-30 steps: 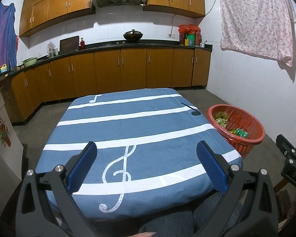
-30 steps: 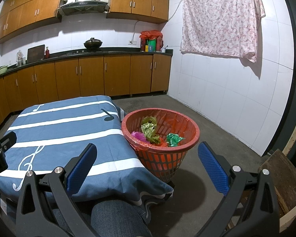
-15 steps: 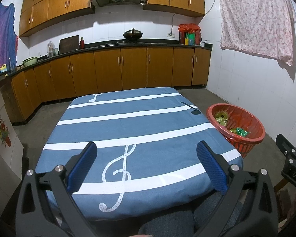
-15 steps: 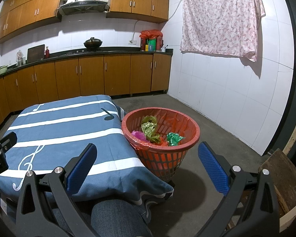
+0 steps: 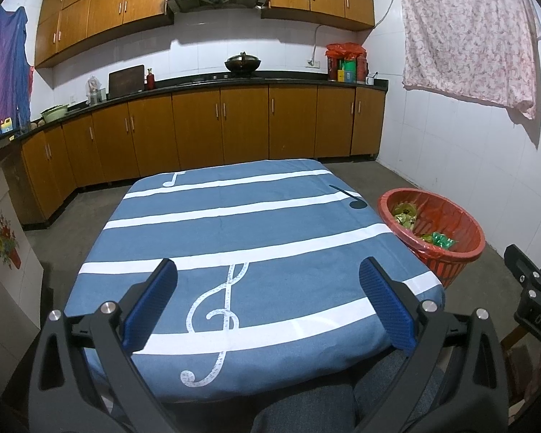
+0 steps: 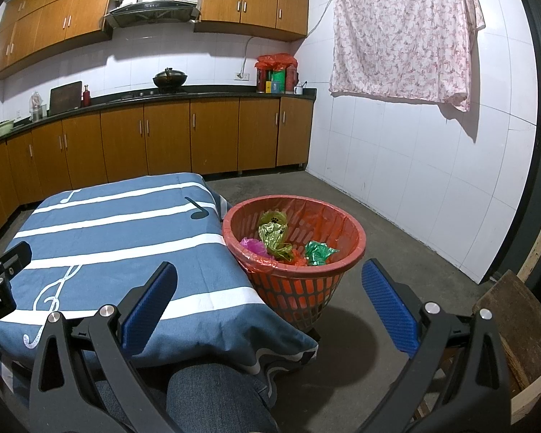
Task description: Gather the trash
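A red plastic basket [image 6: 299, 285] stands on the floor at the table's right side; it also shows in the left wrist view [image 5: 461, 252]. In it lie crumpled wrappers: a yellow-green one [image 6: 273, 232], a green one [image 6: 319, 252] and a pink one [image 6: 253, 245]. My left gripper [image 5: 268, 303] is open and empty above the near edge of the table [image 5: 234, 223], which wears a blue cloth with white stripes and music notes. My right gripper [image 6: 268, 305] is open and empty, held near the basket's front.
Wooden kitchen cabinets [image 5: 205, 130] and a dark counter run along the back and left walls. A floral cloth [image 6: 404, 32] hangs on the white tiled right wall. A wooden stool [image 6: 515, 324] stands at the right. The person's knee [image 6: 212, 400] is below the grippers.
The left wrist view has pulled back very slightly from the table. The right gripper has hardly moved. Both grippers stay open and empty.
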A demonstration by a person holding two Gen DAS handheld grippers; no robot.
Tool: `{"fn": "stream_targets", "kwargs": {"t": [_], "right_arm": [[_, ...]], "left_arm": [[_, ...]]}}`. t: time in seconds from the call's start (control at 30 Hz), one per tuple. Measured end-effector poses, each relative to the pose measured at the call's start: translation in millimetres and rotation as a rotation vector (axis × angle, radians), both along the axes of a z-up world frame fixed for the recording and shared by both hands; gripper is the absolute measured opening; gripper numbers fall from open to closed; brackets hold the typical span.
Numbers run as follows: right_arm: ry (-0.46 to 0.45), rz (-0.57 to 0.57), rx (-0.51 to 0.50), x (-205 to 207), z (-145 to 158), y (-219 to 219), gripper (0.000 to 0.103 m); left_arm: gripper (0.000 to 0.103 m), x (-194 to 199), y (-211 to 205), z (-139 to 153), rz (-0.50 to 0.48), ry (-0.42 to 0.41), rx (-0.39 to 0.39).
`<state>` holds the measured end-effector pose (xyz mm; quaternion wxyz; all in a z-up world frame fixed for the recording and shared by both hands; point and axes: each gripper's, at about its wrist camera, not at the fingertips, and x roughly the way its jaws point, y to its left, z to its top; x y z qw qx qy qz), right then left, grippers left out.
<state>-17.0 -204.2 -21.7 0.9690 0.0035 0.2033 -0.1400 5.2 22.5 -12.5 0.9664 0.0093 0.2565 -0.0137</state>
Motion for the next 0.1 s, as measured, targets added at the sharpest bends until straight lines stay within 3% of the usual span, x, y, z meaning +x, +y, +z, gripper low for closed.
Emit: {"fn": "stream_targets", "kwargs": {"t": [0.1], "right_arm": [[0.0,0.0,0.0,-0.2,0.1,-0.1,0.101]], "left_arm": [[0.099,-0.1,0.7,0.0,-0.002,0.003,-0.009]]}}
